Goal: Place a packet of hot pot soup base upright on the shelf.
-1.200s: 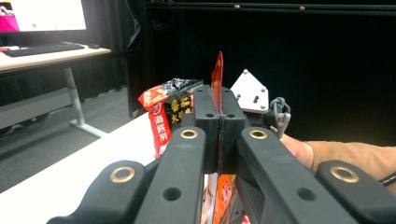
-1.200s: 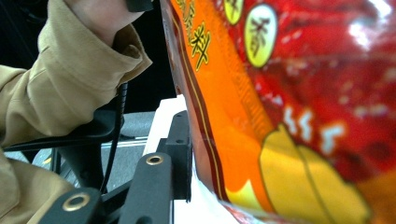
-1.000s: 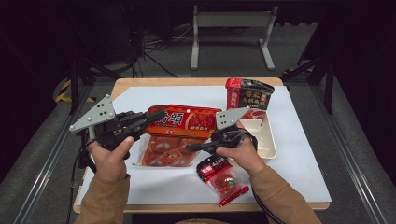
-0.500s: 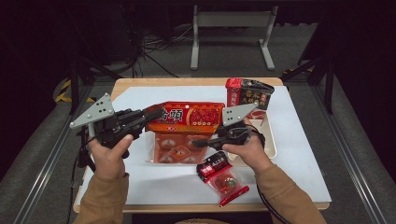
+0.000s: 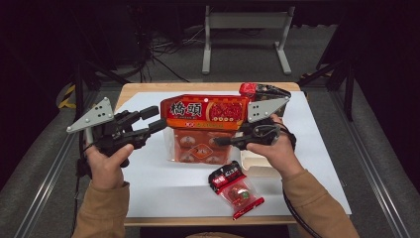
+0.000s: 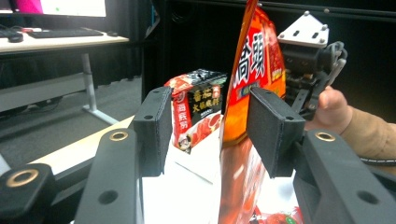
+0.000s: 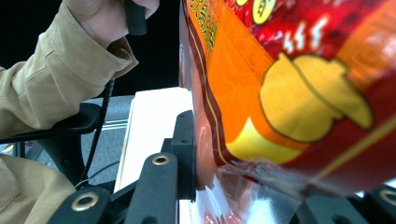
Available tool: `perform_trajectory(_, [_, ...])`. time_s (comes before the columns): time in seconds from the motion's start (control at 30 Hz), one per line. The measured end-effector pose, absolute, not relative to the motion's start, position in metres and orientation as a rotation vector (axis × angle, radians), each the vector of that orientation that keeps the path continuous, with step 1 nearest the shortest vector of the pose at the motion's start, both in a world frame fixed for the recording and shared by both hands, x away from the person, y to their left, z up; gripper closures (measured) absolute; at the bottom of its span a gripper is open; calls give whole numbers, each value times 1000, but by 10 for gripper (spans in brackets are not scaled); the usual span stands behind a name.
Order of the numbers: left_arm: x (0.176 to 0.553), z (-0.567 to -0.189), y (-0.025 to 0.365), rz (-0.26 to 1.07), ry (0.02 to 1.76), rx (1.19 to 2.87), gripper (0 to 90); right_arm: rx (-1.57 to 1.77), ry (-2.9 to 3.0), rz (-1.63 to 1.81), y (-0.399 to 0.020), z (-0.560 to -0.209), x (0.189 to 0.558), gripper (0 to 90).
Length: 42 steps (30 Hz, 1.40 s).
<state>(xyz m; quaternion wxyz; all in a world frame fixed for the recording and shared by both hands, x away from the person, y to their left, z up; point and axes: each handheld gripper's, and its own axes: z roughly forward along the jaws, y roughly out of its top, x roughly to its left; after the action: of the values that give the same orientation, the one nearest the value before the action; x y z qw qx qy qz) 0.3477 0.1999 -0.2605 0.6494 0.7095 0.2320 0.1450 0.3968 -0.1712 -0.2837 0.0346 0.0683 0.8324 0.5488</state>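
Note:
A big red and orange snack bag [image 5: 205, 111] hangs upright over the middle of the table, its clear lower part showing round snacks. My right gripper [image 5: 218, 141] is shut on the bag's right side. In the right gripper view the bag [image 7: 289, 84] is pressed against that gripper's left pad [image 7: 186, 154]. My left gripper [image 5: 156, 120] stands at the bag's left edge, and its jaws have just been opening. In the left gripper view the bag's edge [image 6: 254, 70] runs between the spread pads [image 6: 156, 126], close to the right one and clear of the left.
A small red snack packet [image 5: 235, 188] lies on the white sheet [image 5: 148, 188] near the front edge. A red and black packet [image 5: 262, 90] stands at the back right, also seen as the packet [image 6: 198, 107] in the left gripper view. A pale tray [image 5: 257, 166] sits under the right hand.
The bag has risen from lying flat to hanging upright, lifted by the right hand. The left gripper's jaws have opened and let go of the bag's left edge.

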Motion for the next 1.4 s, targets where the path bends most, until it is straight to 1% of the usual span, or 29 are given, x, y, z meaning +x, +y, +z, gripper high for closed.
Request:
perform_trajectory(0.2, [351, -263, 208, 367, 572, 1617, 469, 251, 2542, 1661, -179, -269, 398, 702])
perform_trajectory(0.6, [358, -271, 220, 389, 628, 1629, 462, 322, 2466, 1656, -205, -243, 401, 703])
perform_trajectory(0.9, [363, -276, 224, 372, 647, 1636, 460, 372, 2427, 1637, -225, -236, 400, 702])
perform_trajectory(1.4, [368, -282, 228, 382, 680, 1655, 452, 474, 2357, 1583, -260, -231, 397, 702])
